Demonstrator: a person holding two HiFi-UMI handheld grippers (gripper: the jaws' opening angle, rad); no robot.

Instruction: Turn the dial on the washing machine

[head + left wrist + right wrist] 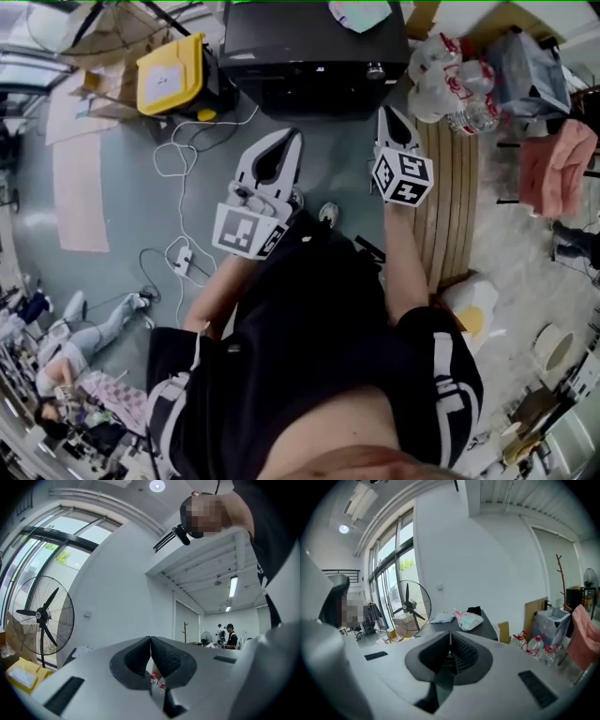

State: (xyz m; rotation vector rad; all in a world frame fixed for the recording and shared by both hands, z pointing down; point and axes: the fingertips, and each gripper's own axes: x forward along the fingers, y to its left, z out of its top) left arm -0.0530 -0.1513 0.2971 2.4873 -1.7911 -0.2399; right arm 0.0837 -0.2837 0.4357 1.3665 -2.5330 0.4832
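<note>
The washing machine is a black box standing on the grey floor straight ahead of the person, at the top of the head view. A small round knob on its near edge, towards the right corner, looks like the dial, though it is too small to make out in detail. A pink and white bag lies on the machine's dark top.

The right gripper points at that right corner. Its tips are near the dial but apart from it. Its jaws are closed tip to tip with nothing between them (the right gripper view shows only the ribbed pads meeting).

The left gripper is held lower and further left, well short of the machine's front. Its jaws are also together at the tips and hold nothing; the red-capped shapes seen through the gap below the tips lie far behind them.

A yellow box sits just left of the machine, and a white cable loops across the floor in front of it. Water bottles are bunched to the machine's right. A large standing fan stands by the windows.
</note>
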